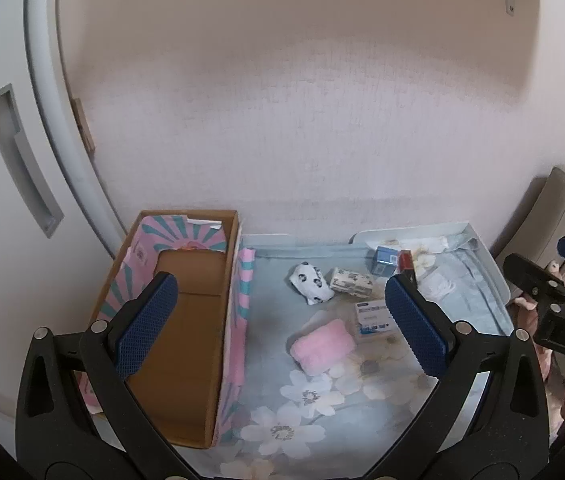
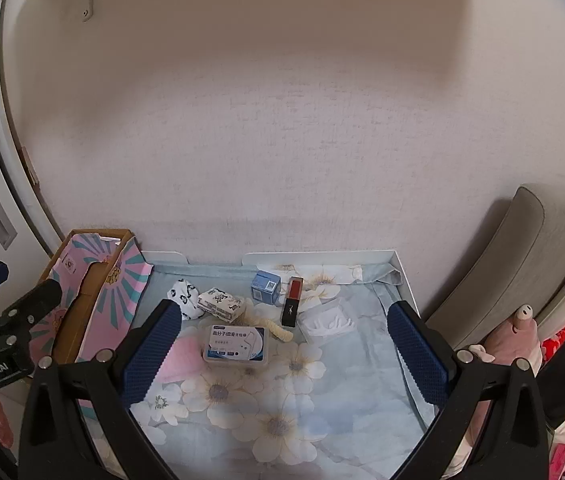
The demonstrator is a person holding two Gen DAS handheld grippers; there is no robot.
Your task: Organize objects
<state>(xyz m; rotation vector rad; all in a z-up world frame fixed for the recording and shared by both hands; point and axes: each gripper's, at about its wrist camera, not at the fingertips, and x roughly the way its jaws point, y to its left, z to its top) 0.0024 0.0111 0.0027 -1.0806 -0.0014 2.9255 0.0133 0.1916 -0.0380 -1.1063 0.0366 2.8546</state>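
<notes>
A pale textured wall (image 2: 282, 140) rose behind a white table (image 2: 400, 276) spread with a light blue floral cloth (image 2: 346, 380). At the table's left end sat an open cardboard box (image 1: 190, 320) with pink and teal striped sides, nothing visible on its brown floor.

The left gripper (image 1: 278, 324) hung above the box's right wall, its jaws spread wide and holding nothing. The right gripper (image 2: 282, 348) hovered over the cloth, likewise wide apart and empty.

The loose items lay on the cloth to the right of the box. The left wrist view showed a rolled pink towel (image 1: 322, 346) whole, just beside a white floss-pick case (image 1: 374, 318); in the right wrist view the left finger hid most of that towel. Behind them lay a white sock with black print (image 1: 311, 283) touching a patterned tissue pack (image 1: 351, 281), and farther back a small blue box (image 1: 385, 260).

Only the right wrist view showed plainly a red and black lipstick (image 2: 292, 301), a cream fuzzy strip (image 2: 270, 322), a clear plastic packet (image 2: 328, 322), and off the table a pink pig plush (image 2: 516, 332) against a grey cushion (image 2: 498, 264).
</notes>
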